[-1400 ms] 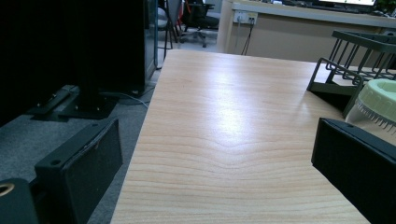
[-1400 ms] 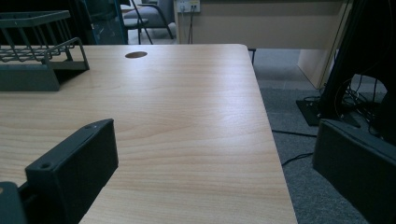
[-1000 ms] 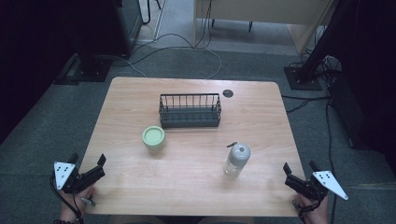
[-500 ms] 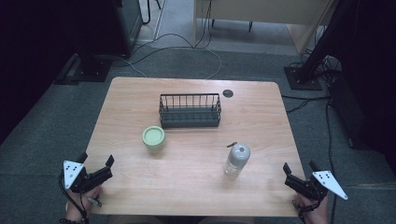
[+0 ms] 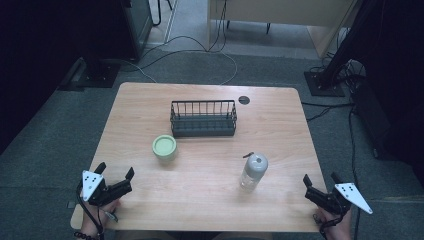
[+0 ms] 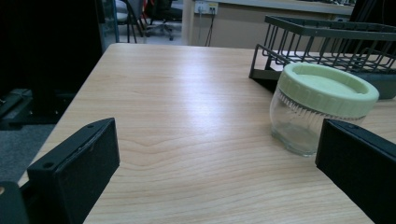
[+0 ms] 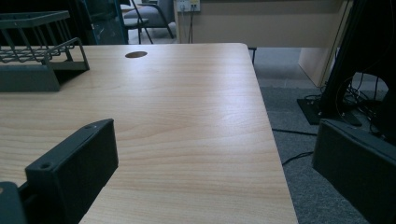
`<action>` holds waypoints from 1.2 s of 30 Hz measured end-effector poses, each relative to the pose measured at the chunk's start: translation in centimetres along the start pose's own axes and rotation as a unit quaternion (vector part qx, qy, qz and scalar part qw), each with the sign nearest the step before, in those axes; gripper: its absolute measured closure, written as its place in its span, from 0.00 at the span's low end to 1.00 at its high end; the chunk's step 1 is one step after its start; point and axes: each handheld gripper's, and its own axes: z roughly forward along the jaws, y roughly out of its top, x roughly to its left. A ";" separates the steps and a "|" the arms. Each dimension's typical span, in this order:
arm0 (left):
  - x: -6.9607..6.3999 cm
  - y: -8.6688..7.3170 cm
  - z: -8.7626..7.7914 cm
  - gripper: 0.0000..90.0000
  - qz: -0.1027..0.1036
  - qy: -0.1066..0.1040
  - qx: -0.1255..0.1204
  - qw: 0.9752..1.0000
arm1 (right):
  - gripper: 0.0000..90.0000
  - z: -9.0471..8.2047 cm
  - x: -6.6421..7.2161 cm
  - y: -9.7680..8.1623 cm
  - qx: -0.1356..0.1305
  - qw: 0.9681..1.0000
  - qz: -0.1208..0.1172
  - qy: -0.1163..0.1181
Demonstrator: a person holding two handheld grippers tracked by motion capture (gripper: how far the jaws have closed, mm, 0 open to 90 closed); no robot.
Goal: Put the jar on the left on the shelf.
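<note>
Wooden worktop under both tools. Nearest, at the front left corner: left tool, jaws wide, holding nothing, aimed forward and a little to the right. Opposite, at the front right edge: right tool, jaws also wide and empty, pointing out over bare wood. Just ahead of the right tool, to its left: bottle, upright. Ahead of the left tool and slightly right: jar with pale green lid, upright, near the right jaw in the left gripper view. Left hand nearer to the jar, probably the one to take it. Farthest: rack, just behind the jar.
</note>
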 end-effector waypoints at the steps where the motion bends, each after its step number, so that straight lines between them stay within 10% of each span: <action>1: 0.0 0.0 0.0 0.00 0.000 0.000 0.000 1.000 | 0.00 0.0 0.0 0.0 0.000 1.000 0.000 0.000; 36: -4.0 0.0 2.6 0.00 0.027 -0.034 0.023 0.999 | 0.00 -0.1 0.0 0.0 -0.001 1.000 0.003 0.000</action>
